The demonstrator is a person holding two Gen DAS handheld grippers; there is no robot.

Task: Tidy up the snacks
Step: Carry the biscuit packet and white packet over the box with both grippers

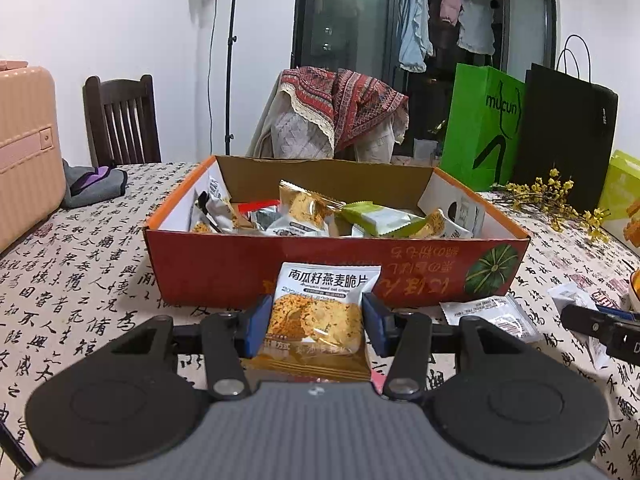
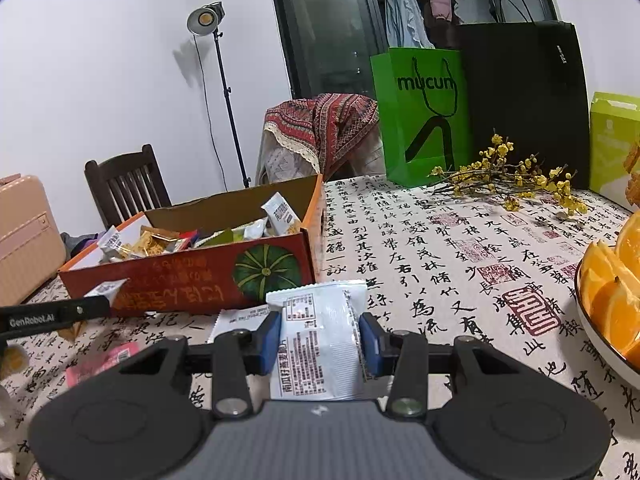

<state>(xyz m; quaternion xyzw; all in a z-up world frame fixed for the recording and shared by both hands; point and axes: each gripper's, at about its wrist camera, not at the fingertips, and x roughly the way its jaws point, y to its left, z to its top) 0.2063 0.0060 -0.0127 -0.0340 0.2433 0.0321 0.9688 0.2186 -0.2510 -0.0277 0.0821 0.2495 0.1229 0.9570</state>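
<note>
Snack packets sit clamped in both hand-held tools above a table covered by a cream cloth printed with black calligraphy (image 2: 420, 240). Between the 2 blue pads of the left gripper (image 1: 315, 322) stands an orange-and-white pumpkin-seed oat crisp packet (image 1: 320, 320), upright with its printed front toward the camera and its top edge overlapping the near wall of the box in view; the pads press on its left and right edges. The right gripper (image 2: 320, 338) is closed the same way on a white foil packet (image 2: 320, 340) turned to show its back, with a nutrition table and red small print. Just ahead of the left tool lies a shallow red-and-orange cardboard box with a green pumpkin picture on its front wall (image 1: 400, 276), open at the top and already holding a loose heap of mixed snack packets (image 1: 308, 212) in orange, green, grey and white. From the right wrist view that box sits ahead and to the left, with the left tool's black arm reaching in from the left edge. Another white packet (image 1: 492, 314) lies flat on the cloth near the box's front right corner, and a pink packet (image 2: 104, 362) lies on the cloth lower left in the right view. Farther right are a white bowl of orange slices (image 2: 612, 300), a sprig of yellow flowers (image 2: 508, 180), and a green paper bag (image 2: 424, 120) beside a black paper bag (image 2: 528, 100).
</note>
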